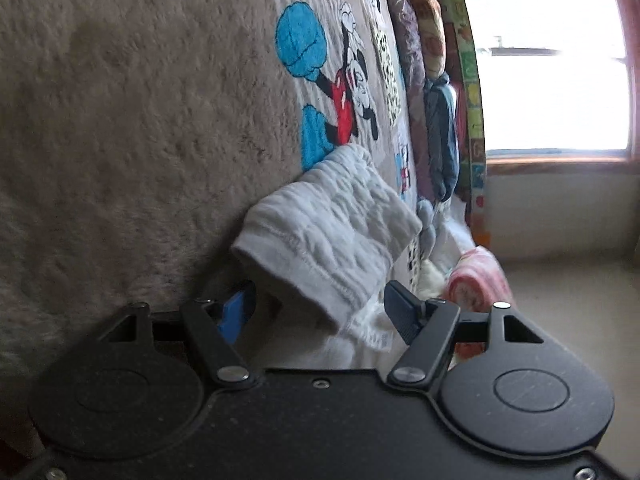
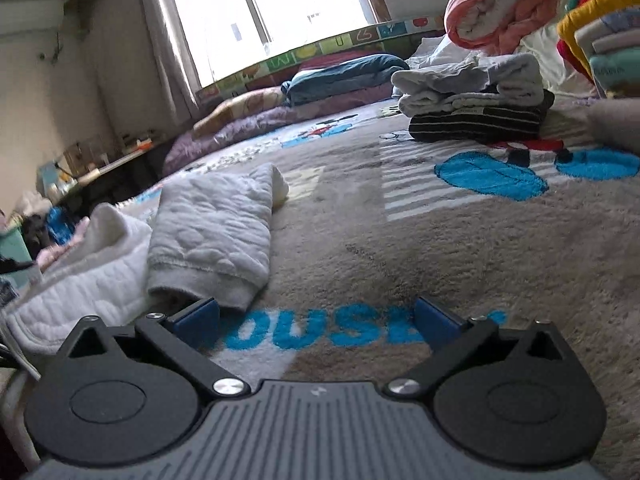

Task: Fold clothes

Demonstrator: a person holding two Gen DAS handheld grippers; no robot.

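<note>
We have both tongs spread wide and holding nothing. The left gripper (image 1: 322, 312) sits low on the blanket (image 1: 120, 128), its jaws standing either side of the near hem of the white garment (image 1: 332, 224). The cloth hangs loose between them, and we cannot tell if it brushes either pad. The right gripper (image 2: 316, 320) hovers over bare blanket (image 2: 440, 248), with the garment (image 2: 216, 232) ahead and to its left; the folded sleeve end lies just beside its left finger (image 2: 196, 320), perhaps touching.

We judge the step in hand to be taking hold of that quilted piece for its next fold. To do it well, we would push the left tongs forward until the stitched hem sits deep between the pads, then close on all layers at once, so the fold already made does not slip apart. The right tongs should shift left and take the same edge further along, keeping both grips level so the fold line comes out straight. The cloth looks thick and soft, so a shallow pinch will likely lose the under layer. The plush blanket may also drag at the fabric, so we would lift a little before carrying it over.

A stack (image 2: 476, 100) of folded clothes waits far ahead to the right, well apart from both tongs.
</note>
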